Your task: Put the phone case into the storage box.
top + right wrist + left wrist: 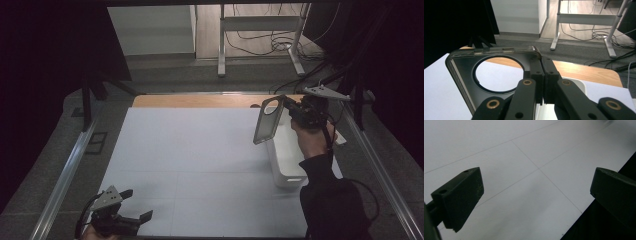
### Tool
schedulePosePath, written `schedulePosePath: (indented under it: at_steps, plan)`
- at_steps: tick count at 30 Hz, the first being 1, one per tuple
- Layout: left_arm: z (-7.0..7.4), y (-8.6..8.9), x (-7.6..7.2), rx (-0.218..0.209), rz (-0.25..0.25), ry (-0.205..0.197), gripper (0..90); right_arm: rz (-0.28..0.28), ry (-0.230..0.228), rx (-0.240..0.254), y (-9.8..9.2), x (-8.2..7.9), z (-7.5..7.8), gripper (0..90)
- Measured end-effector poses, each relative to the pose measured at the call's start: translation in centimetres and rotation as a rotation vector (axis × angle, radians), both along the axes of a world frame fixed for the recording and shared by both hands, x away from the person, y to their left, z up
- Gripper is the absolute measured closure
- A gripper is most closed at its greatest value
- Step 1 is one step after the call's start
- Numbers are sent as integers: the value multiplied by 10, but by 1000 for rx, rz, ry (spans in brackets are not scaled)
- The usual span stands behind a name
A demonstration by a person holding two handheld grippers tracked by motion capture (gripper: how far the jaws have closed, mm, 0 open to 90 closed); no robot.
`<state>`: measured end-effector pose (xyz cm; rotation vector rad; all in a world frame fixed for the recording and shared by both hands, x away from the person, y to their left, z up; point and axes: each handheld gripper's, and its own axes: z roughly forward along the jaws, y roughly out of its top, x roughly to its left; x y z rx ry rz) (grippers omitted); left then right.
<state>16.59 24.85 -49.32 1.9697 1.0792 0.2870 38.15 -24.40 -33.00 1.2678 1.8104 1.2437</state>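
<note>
Where the high view looks down, a white sheet covers the table (200, 165), its wooden edge bare at the far side, with grey floor and desk legs beyond. At the right, the right hand-held gripper (290, 111) holds a clear phone case (267, 120) aloft over a white bin (287, 165). Low at the left, the left hand-held gripper (137, 205) rests, jaws wide apart and empty (the left gripper view agrees). Seen in the right gripper view, the jaws pinch the case's edge beside its round opening.

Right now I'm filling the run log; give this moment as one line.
left hand-held gripper: open, idle | right hand-held gripper: shut on phone case | case: lifted above white bin
</note>
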Motion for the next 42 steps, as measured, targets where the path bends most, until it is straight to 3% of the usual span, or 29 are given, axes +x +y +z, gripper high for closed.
schedulePosePath:
  at_steps: [23,42]
  plan:
    - [0,-2,1,16,-1,3,0,-121,-15,-30,-24,30,5,887]
    - [-1,-5,1,49,-16,10,0,-205,-29,-72,-25,59,1,888]
